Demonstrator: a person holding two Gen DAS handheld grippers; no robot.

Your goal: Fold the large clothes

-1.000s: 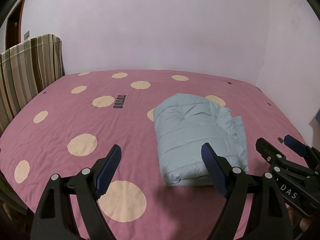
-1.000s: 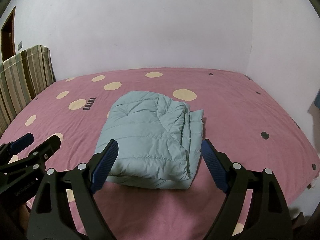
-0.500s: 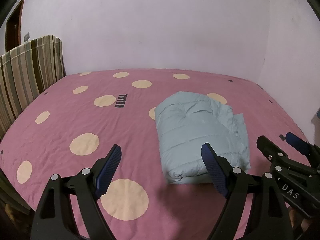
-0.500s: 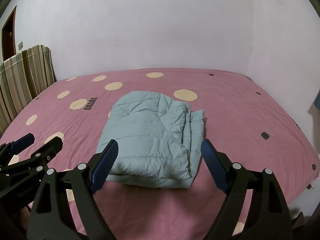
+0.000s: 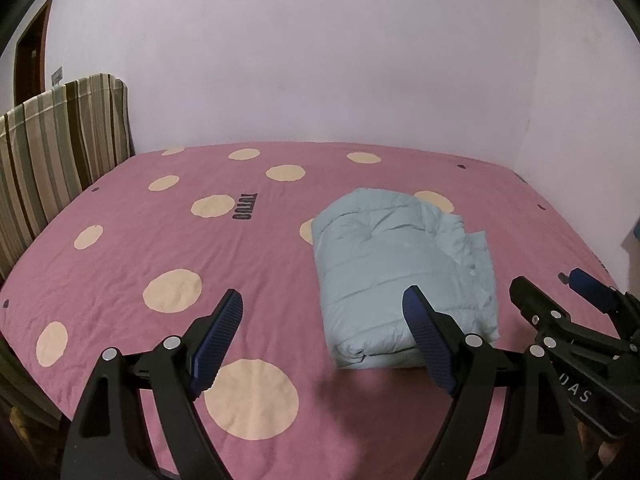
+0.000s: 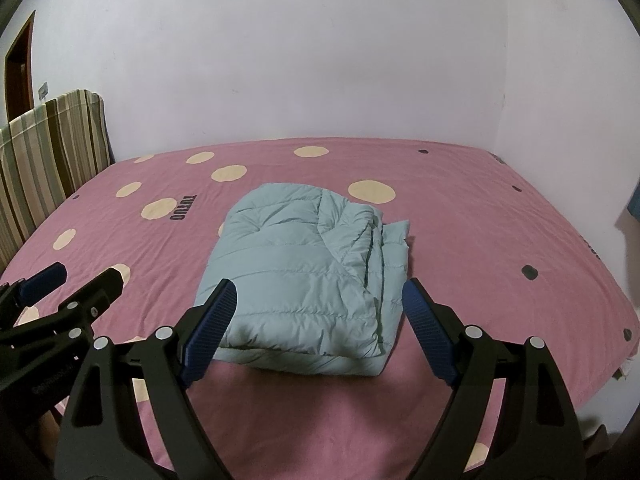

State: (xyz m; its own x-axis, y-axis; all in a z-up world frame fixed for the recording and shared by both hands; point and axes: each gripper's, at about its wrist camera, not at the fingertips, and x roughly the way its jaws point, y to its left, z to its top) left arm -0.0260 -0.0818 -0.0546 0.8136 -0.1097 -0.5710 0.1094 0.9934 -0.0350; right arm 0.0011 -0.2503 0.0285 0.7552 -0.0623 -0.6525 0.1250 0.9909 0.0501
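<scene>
Right wrist view shows the folded pale-blue jacket [image 6: 308, 280] lying mid-frame on the bed [image 6: 500, 240], both hand-held grippers [image 6: 316, 312] [image 5: 320, 320] spread apart, empty, seemingly because folding looks complete.

jacket [image 6: 308, 280] folded on bed [image 6: 480, 240] | headboard [image 5: 56, 152] left of bed | wall [image 6: 300, 60] behind

left tongs [image 5: 322, 336]: black plastic arms at lower centre of the left view, ribbed blue pads [image 5: 218, 338], silver round screws at the pivots
right tongs [image 6: 318, 328]: same black frame, blue pads [image 6: 428, 334]; white lettering "DAS" shows at lower right of the left view
</scene>
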